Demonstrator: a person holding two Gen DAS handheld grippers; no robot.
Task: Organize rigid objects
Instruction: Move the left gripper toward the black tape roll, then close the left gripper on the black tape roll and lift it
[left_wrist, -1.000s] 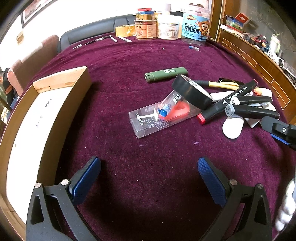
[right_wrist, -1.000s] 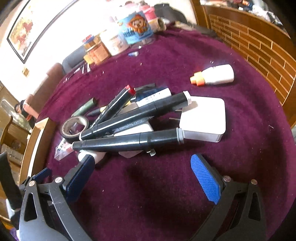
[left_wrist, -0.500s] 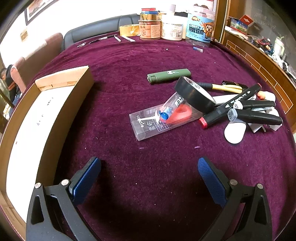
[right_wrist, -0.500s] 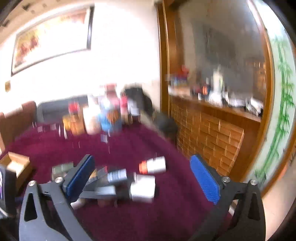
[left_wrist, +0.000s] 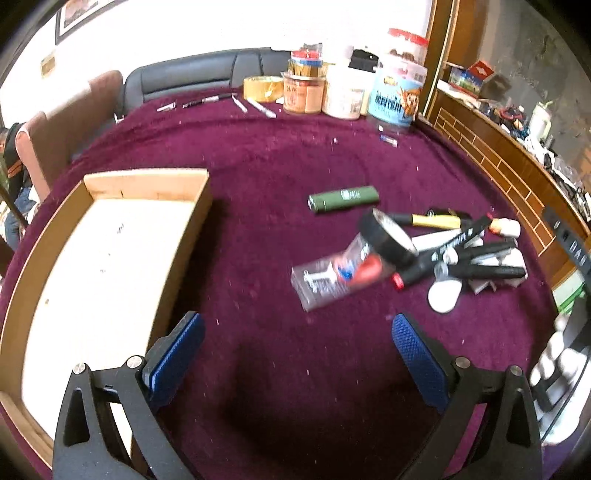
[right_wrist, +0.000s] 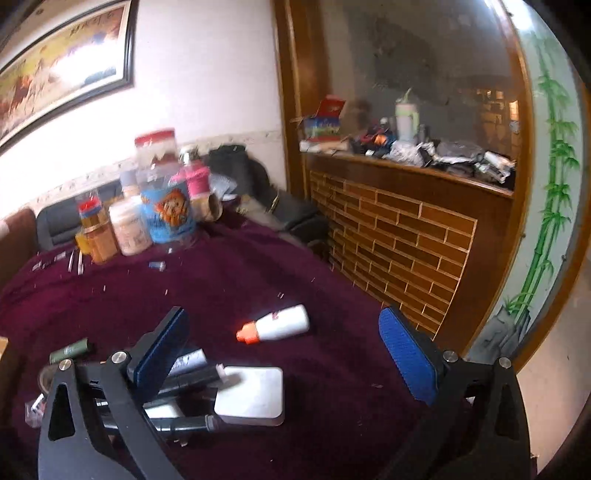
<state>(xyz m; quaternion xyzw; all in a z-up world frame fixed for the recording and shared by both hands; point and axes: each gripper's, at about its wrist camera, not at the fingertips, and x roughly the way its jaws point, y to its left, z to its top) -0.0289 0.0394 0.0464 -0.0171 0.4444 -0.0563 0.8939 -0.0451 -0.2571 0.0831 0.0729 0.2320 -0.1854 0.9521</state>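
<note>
- Left gripper (left_wrist: 295, 343) is hovering low in frame over bare purple table (left_wrist: 280, 155), jaws spread wide, holding nothing.
- Right gripper (right_wrist: 282, 354) is now tilting up toward the wall and wood counter; a second ago it was looking down onto the marker pile. Jaws wide apart, nothing between them.
- Clutter is sitting untouched at centre-right of the left view: black tape roll (left_wrist: 388, 238), clear packet (left_wrist: 332, 277), black markers (left_wrist: 480, 264), green lighter (left_wrist: 343, 198).
- Glue bottle (right_wrist: 275, 328) is lying alone, mid-frame in the right view; white box (right_wrist: 253, 395) is lying below it.
- Cardboard tray (left_wrist: 107, 266) is waiting at left, nothing in it.
- Judgement: sorting not yet begun; right side appears to be repositioning.
</note>
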